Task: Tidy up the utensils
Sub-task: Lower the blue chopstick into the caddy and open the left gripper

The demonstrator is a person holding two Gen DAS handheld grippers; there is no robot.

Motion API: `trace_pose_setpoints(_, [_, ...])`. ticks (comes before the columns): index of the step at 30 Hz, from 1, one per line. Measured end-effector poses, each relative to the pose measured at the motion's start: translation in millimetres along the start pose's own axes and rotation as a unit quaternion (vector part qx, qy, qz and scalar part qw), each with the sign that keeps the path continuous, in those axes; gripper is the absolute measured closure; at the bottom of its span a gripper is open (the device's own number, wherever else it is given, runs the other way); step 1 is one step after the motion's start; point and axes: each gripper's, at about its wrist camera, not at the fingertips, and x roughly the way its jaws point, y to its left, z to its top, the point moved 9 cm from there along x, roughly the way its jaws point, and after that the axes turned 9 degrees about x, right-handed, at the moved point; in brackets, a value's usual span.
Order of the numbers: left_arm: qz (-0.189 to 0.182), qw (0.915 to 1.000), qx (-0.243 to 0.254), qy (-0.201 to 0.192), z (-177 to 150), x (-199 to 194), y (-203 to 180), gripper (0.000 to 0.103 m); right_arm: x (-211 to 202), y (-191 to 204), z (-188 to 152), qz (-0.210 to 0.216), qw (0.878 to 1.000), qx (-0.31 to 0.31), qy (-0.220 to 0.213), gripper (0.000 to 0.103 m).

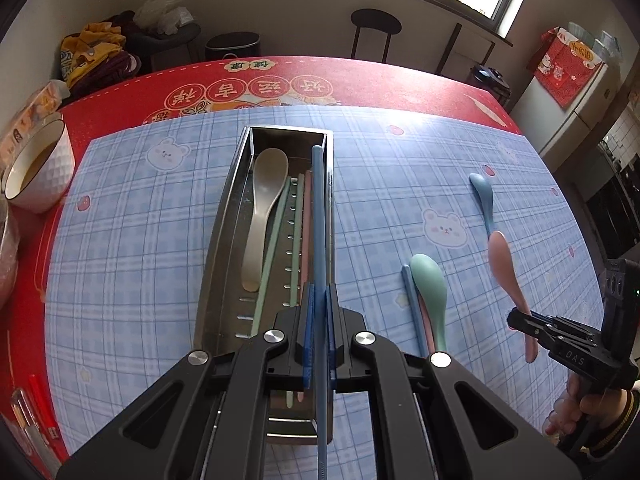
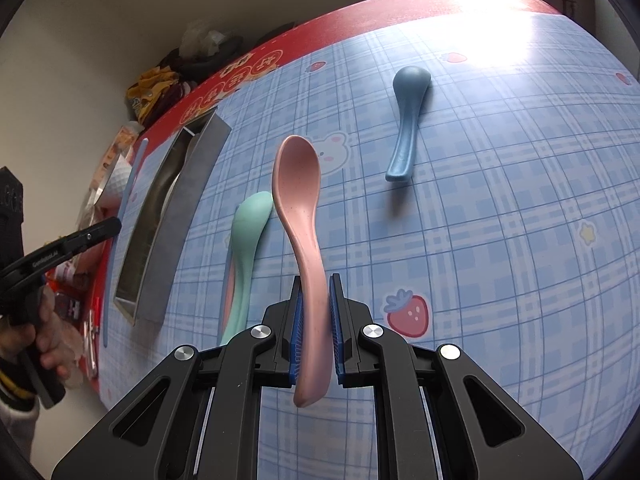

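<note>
Left wrist view alone shows inside the metal tray [image 1: 224, 216]; my left fingers [image 1: 319, 304] pinch a blue chopstick [image 1: 317, 208], my right fingers [image 2: 316, 312] a pink spoon [image 2: 298, 184], at 12 o'clock.

The bench [image 1: 120, 96] wears a red printed cover with a blue plaid mat [image 1: 160, 240] over it. On the mat stands a steel utensil tray [image 1: 224, 216]. Right of the tray lie a green spoon [image 1: 430, 288], touching a blue chopstick [image 1: 412, 304], and farther right a blue spoon [image 1: 482, 194]. Left of the tray, on the red cover, stands a white bowl [image 1: 48, 172].

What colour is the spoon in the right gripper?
Pink spoon; clearest in the right wrist view.
</note>
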Motion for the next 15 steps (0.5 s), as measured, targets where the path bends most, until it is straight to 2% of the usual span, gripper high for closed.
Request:
trace_pose_setpoints(10, [-0.012,0.9981,0.047,0.038,17,51,13,0.097,-7,-17,-5,-0.033,0.999,0.038,-0.019,0.091])
trace_pose_setpoints(15, [-0.011,0.9975,0.047,0.051,16,65,19,0.097,-8,-21,-10,-0.040,0.998,0.049,-0.024,0.091])
